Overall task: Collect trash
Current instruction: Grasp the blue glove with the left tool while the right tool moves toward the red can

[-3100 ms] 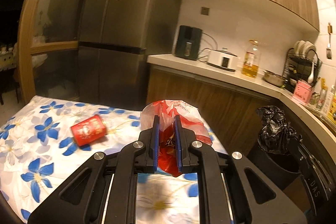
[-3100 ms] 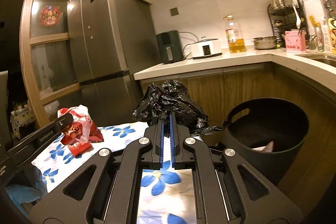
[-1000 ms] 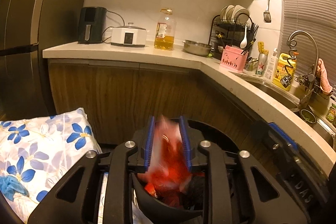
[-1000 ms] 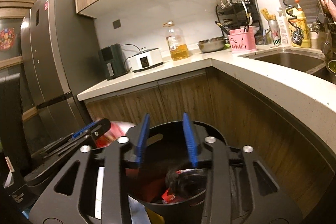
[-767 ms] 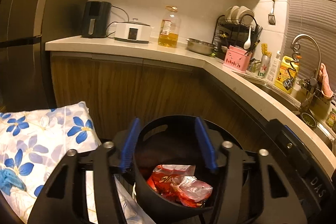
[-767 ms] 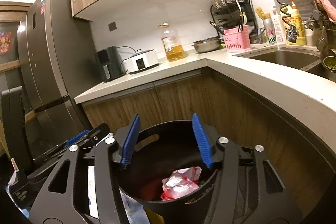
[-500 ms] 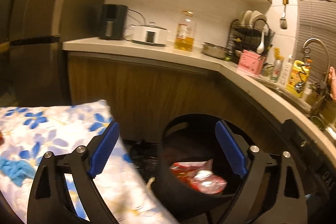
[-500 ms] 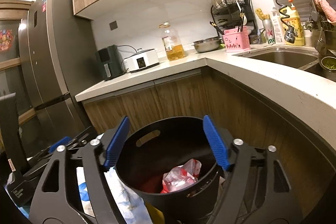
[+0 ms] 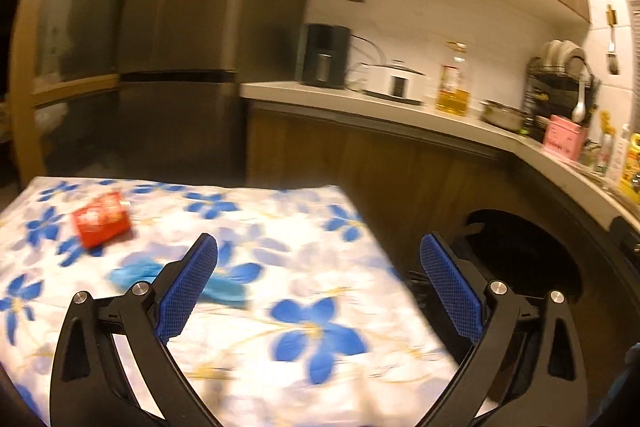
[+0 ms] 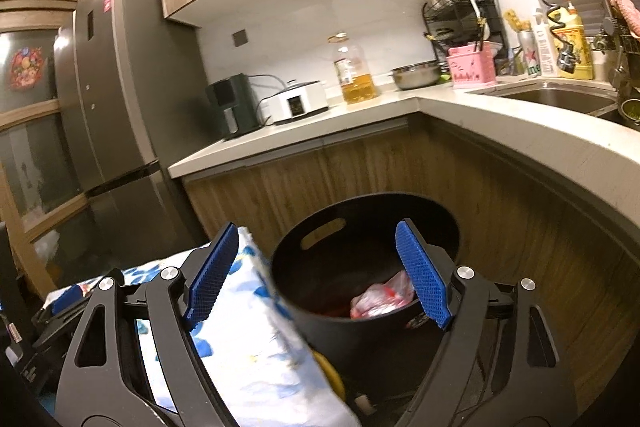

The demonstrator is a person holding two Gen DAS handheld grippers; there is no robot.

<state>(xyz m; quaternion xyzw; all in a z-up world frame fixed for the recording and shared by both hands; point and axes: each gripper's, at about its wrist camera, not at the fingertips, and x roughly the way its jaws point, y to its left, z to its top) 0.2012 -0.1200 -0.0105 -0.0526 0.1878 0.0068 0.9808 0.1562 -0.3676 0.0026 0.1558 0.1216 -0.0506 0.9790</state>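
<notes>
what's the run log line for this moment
left gripper: open, empty, over floral tablecloth | right gripper: open, empty, above black bin | red wrapper in bin | red can on table

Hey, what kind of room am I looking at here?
A home kitchen, most likely: a tall fridge, a counter with a sink and dish rack, and a black trash bin beside a floral-cloth table.

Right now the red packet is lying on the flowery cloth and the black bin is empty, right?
Not quite. The red packet does lie on the flowery cloth, but the black bin is not empty: the right wrist view shows a crumpled red and clear bag inside it.
</notes>
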